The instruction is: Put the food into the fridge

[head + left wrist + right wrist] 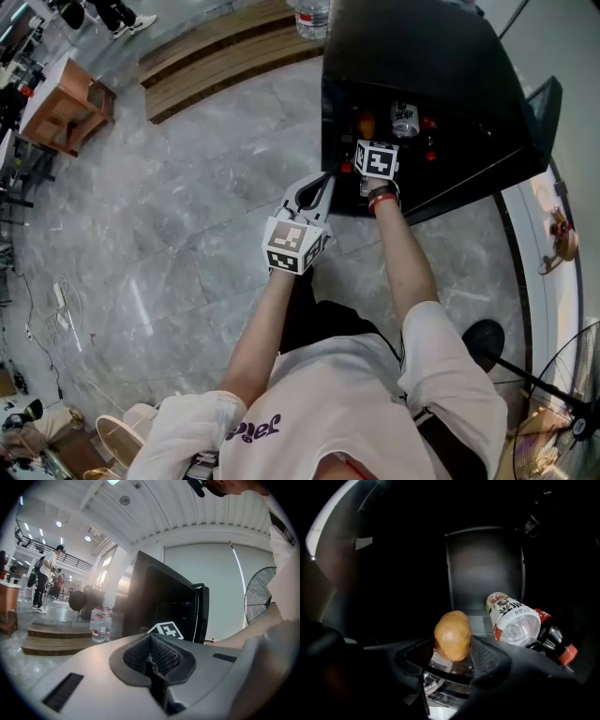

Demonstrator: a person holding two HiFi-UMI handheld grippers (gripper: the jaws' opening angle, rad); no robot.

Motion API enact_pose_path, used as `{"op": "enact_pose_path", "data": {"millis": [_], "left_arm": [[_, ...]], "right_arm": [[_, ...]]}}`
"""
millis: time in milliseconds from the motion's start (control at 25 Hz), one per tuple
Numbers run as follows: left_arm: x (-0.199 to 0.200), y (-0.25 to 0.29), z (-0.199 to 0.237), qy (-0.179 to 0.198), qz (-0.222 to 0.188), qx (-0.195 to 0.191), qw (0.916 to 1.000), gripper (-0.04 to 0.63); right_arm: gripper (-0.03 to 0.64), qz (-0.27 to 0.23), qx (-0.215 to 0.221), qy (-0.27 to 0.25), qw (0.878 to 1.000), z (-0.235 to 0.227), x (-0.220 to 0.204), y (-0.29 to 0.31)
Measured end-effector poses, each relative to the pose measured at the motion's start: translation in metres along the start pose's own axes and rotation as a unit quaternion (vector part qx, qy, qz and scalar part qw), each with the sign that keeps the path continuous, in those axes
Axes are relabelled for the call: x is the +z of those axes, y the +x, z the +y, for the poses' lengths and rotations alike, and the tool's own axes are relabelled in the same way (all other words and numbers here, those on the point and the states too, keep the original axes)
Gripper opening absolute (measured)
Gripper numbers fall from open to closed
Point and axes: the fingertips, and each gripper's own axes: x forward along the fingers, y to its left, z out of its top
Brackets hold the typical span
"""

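A black mini fridge point(441, 66) stands open on the floor in front of me. My right gripper point(452, 652) reaches inside it, shut on a tan potato point(452, 634) that stands upright between the pads above the shelf. From the head view the potato point(366, 124) shows just past the right gripper's marker cube point(376, 157). A clear labelled bottle point(513, 618) lies on the shelf to the right, with a dark red-capped bottle point(555, 641) beside it. My left gripper point(151, 657) hangs outside the fridge near its left front corner, shut and empty.
Low wooden steps point(225, 56) with water bottles point(98, 625) lie behind the fridge. A floor fan point(260, 595) stands to the right. The fridge door point(548, 108) hangs open on the right side. A wooden table point(61, 103) sits far left, and people stand in the distance.
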Motion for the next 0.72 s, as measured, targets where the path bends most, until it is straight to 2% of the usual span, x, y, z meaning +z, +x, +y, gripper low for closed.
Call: {"op": "enact_pose_path", "data": {"millis": [280, 480, 720], "left_arm": [[-0.001, -0.004, -0.004, 0.001, 0.008, -0.001, 1.0, 0.017], [0.0, -0.001, -0.004, -0.005, 0.013, 0.001, 0.9999, 0.017], [0.007, 0.0, -0.012, -0.006, 0.011, -0.002, 0.9999, 0.017]], "right_arm": [[0.264, 0.0, 0.013, 0.004, 1.0, 0.0, 0.004, 0.005], [0.296, -0.011, 0.023, 0.012, 1.0, 0.004, 0.011, 0.001], [0.301, -0.022, 0.024, 0.018, 0.999, 0.0, 0.016, -0.018]]}}
